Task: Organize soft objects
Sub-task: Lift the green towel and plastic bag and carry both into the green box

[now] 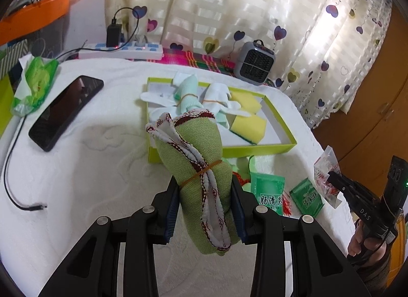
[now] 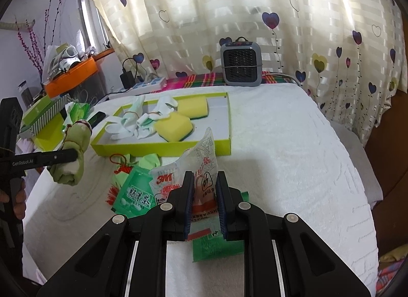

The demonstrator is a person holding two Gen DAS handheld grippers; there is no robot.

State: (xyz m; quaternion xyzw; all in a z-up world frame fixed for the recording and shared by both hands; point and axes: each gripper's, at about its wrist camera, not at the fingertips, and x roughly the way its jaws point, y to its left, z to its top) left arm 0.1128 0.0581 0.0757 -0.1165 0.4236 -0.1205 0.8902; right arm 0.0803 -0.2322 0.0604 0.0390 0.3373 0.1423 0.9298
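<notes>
My left gripper point(image 1: 205, 187) is shut on a rolled green cloth point(image 1: 196, 164) with a white, red-stitched edge and a rubber band, held above the white towel in front of the lime-green tray point(image 1: 270, 147). The cloth also shows in the right wrist view point(image 2: 74, 149). The tray point(image 2: 163, 150) holds rolled white gloves point(image 2: 132, 121) and two yellow sponges point(image 2: 176, 126). My right gripper point(image 2: 204, 179) is shut on a clear 3M earplug packet point(image 2: 201, 154), lifted near the tray's front edge.
Green tea sachets point(image 2: 135, 195) and a red-tasselled charm point(image 2: 122, 166) lie on the towel before the tray. A phone point(image 1: 66, 110), tissue pack point(image 1: 35, 85), cable point(image 1: 15, 189) and power strip point(image 1: 119, 50) are at the left. A small grey heater point(image 2: 241, 64) stands behind.
</notes>
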